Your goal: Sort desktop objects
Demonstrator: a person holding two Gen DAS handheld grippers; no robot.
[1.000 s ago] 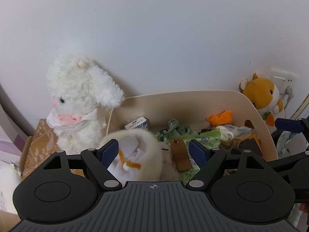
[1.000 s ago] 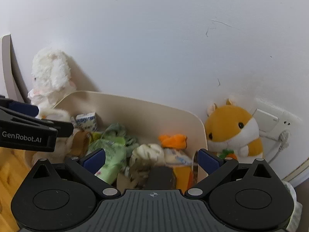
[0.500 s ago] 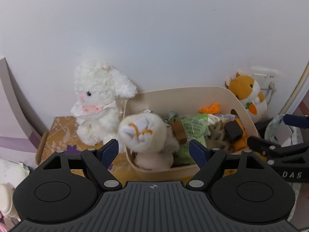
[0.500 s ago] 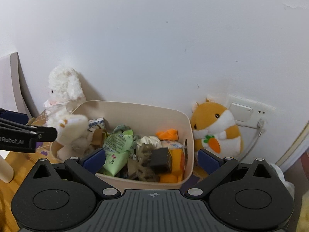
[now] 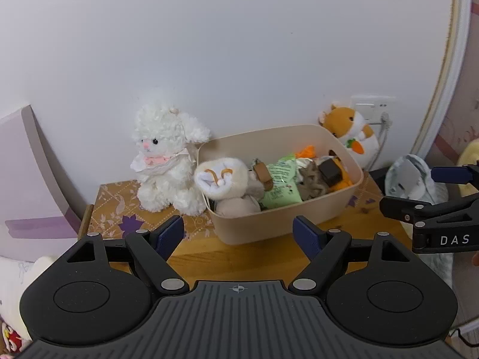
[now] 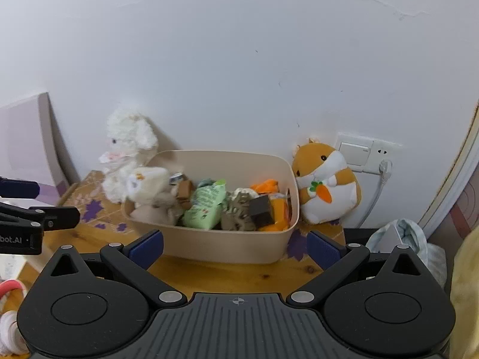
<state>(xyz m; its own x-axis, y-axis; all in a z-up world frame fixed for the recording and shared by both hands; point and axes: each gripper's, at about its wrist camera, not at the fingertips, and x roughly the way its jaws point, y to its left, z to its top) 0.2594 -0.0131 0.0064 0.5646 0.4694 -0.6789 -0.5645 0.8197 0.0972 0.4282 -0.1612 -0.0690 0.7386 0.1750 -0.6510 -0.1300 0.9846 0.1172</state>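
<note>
A beige bin (image 5: 269, 227) (image 6: 227, 248) stands on the wooden desk against the wall. It holds a cream plush toy (image 5: 223, 178) (image 6: 148, 184) at its left end, a green packet (image 5: 281, 182) (image 6: 205, 208), a dark brown block (image 5: 327, 172) (image 6: 262, 211) and orange items. My left gripper (image 5: 239, 234) is open and empty, in front of the bin. My right gripper (image 6: 235, 246) is open and empty, also in front of the bin. Each gripper shows at the edge of the other's view.
A white fluffy plush (image 5: 167, 155) (image 6: 127, 149) sits left of the bin on a patterned mat (image 5: 119, 206). An orange hamster plush (image 5: 350, 131) (image 6: 324, 185) sits right of it by a wall socket (image 6: 362, 152). A crumpled bag (image 5: 414, 176) (image 6: 401, 239) lies at the right.
Both grippers have pulled back from above the bin to in front of it. The cream plush toy, close between my left fingers a second ago, now lies in the bin.
</note>
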